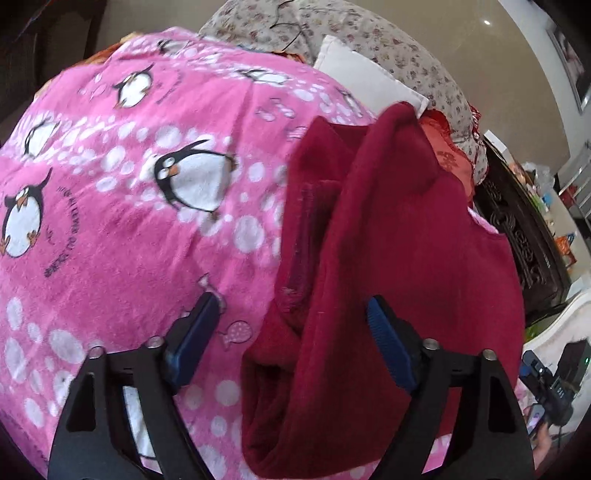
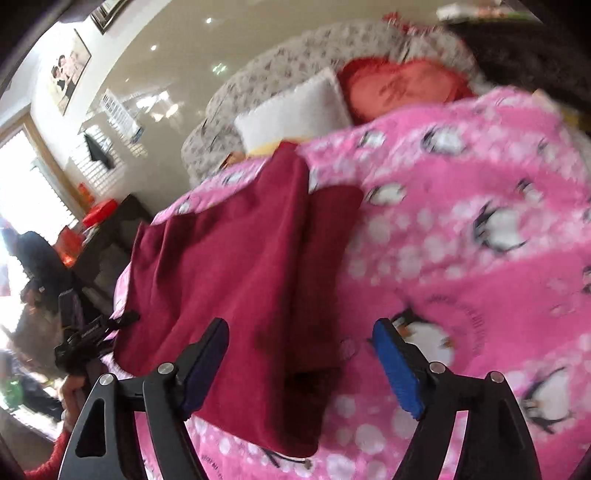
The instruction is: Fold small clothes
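Note:
A dark red garment (image 1: 388, 258) lies folded lengthwise on a pink penguin-print blanket (image 1: 129, 221). My left gripper (image 1: 291, 310) is open just above the garment's near left edge, its blue pads wide apart with nothing between them. In the right wrist view the same garment (image 2: 229, 266) lies on the blanket (image 2: 461, 240), one layer folded over another. My right gripper (image 2: 301, 332) is open above the garment's near end and holds nothing.
A white pillow (image 2: 295, 107) and a red cushion (image 2: 399, 88) lie at the head of the bed against a floral headboard (image 1: 369, 33). A dark carved cabinet (image 1: 517, 236) stands beside the bed. A person holding a device (image 2: 81, 336) is at the left.

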### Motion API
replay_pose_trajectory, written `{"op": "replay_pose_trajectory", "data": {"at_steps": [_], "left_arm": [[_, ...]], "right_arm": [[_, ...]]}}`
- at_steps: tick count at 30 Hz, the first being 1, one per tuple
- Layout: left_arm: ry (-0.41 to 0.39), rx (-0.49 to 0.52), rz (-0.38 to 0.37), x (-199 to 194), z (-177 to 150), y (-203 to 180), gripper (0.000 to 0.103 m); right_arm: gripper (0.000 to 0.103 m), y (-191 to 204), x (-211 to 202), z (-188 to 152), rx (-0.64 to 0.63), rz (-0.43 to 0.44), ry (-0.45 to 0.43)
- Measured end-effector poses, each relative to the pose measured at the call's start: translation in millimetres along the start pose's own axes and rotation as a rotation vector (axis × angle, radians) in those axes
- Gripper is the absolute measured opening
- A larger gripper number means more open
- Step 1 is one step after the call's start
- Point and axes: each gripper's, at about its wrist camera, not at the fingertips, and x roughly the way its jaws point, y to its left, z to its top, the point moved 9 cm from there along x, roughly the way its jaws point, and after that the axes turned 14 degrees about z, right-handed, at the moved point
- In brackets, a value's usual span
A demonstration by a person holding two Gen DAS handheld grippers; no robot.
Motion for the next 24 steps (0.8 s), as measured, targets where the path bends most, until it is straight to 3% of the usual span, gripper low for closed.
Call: {"op": "replay_pose_trajectory", "data": {"at_steps": [3, 6, 8, 12, 13, 15, 18, 24], "left_arm": [[0.005, 0.074, 0.016, 8, -4, -19, 0.099], [0.010, 0.123, 0.033, 15, -4, -30, 0.100], [0.020, 0.127, -0.009, 17, -3, -38, 0.100], [0.032, 0.105, -0.005, 17, 0, -36, 0.059], [0.040, 0.090, -0.031, 13, 0, -34, 0.043], [0.053, 0.074, -0.080, 4, 0, -30, 0.029], [0.031, 0.107, -0.122, -25, -2, -35, 0.027], [0.019, 0.187, -0.163, -95, -29, -35, 0.026]], "right_arm": [[0.092, 11, 17, -1, -0.052, 0.051, -0.005], [0.092, 18, 32, 1, -0.059, 0.087, 0.010], [0.091, 15, 38, 2, -0.039, 0.099, -0.004], [0.045, 15, 38, 0, -0.054, 0.075, 0.007], [0.036, 15, 36, -1, -0.037, 0.096, 0.003], [0.026, 15, 29, -1, 0.025, 0.160, -0.012], [0.023, 36, 11, 2, 0.044, 0.245, -0.040], [0.022, 103, -35, -11, -0.051, 0.329, -0.019]]}}
